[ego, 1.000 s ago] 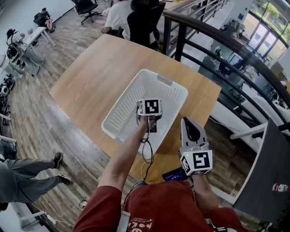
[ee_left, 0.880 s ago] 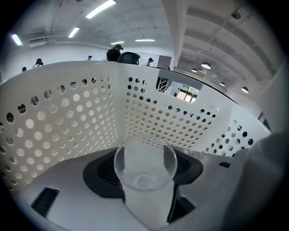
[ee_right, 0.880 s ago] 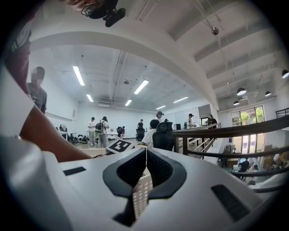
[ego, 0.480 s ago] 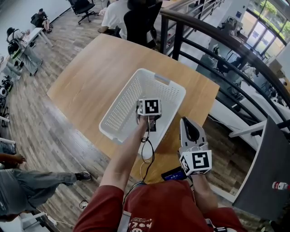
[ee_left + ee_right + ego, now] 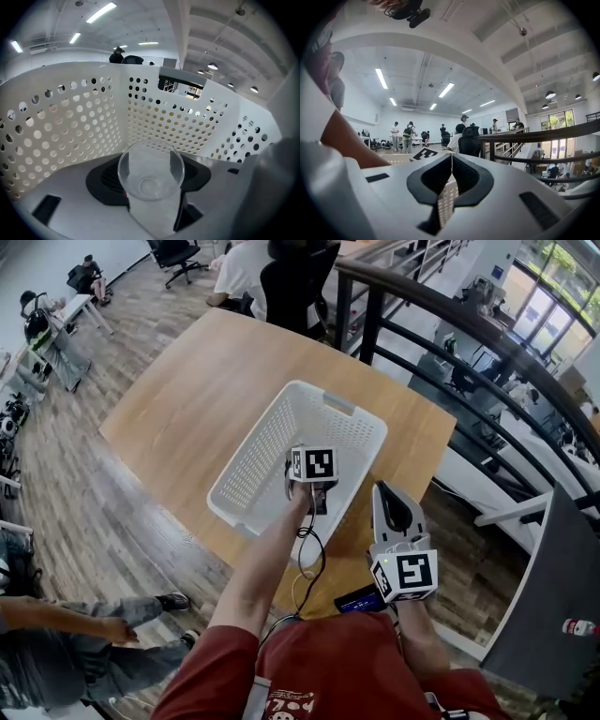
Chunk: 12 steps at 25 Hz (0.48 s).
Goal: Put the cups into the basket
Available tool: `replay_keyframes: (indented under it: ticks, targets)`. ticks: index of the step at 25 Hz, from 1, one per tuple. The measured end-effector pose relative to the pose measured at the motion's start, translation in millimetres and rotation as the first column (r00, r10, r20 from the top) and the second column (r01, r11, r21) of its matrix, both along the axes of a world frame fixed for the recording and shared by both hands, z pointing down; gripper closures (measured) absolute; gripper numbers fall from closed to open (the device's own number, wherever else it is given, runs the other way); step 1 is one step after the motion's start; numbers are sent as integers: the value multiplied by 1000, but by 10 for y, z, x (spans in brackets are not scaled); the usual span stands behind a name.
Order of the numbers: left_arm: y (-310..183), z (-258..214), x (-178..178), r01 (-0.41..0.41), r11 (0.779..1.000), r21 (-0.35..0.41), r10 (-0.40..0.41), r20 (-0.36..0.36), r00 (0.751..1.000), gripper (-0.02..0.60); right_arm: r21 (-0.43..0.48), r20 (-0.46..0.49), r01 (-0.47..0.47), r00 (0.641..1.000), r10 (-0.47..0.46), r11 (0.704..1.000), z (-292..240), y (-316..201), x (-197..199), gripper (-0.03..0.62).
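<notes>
A white perforated basket (image 5: 251, 454) stands on the wooden table (image 5: 187, 381). My left gripper (image 5: 309, 476) reaches down inside the basket near its front right wall. In the left gripper view a clear plastic cup (image 5: 150, 176) sits between the jaws with its mouth toward the camera, and the left gripper (image 5: 151, 165) is shut on it. The basket walls (image 5: 70, 126) surround it. My right gripper (image 5: 392, 504) hovers over the table's near right edge, outside the basket, shut and empty. In the right gripper view its jaws (image 5: 451, 161) meet in a thin line.
A dark railing (image 5: 441, 324) runs past the table's far right side. A person sits in a black chair (image 5: 300, 277) at the far end. Another person (image 5: 66, 652) moves on the floor at lower left. A small dark device (image 5: 359, 601) lies by my lap.
My left gripper with the cup has shifted slightly to the right inside the basket. The right gripper has stayed put. The person at lower left has walked on.
</notes>
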<state>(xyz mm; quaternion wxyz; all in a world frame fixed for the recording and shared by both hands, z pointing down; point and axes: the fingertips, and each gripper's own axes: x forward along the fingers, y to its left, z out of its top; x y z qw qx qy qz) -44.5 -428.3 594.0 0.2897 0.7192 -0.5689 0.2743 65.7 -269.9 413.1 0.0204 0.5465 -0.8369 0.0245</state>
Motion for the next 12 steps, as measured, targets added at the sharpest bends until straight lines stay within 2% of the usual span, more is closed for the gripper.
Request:
replay_keyframes:
  ticks: [12]
  targets:
    - [79, 10, -19, 27, 999, -23, -27, 1, 1000, 295, 8, 13, -13, 1000, 13, 1000, -48, -28, 33, 582]
